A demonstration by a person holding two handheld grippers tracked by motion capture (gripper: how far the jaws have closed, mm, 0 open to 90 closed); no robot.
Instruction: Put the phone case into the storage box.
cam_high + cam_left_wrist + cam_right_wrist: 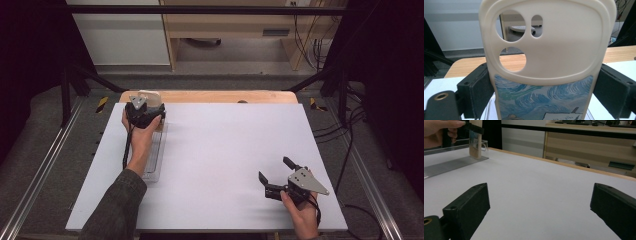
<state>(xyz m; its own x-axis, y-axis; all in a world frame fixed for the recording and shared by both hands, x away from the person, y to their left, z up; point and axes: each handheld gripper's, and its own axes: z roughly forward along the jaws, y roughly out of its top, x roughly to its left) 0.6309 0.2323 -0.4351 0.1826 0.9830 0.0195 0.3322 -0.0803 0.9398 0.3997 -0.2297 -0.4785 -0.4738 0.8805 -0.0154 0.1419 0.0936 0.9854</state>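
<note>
A cream phone case (554, 47) with camera cut-outs and a blue swirled print on its lower part stands upright between the jaws of my left gripper (545, 83), which is shut on its two long edges. From above, that gripper (142, 114) holds the case (151, 96) at the far end of a clear plastic rack (156, 156). In the right gripper view the case (475, 143) is edge-on, with its lower end at the rack (451, 165). My right gripper (274, 169) rests near the table's front right, open and holding nothing (540, 195).
The white table top (225, 145) has a wooden strip (225, 96) along its far edge. Metal rails run along both sides of the table. Cabinets and cables stand behind it.
</note>
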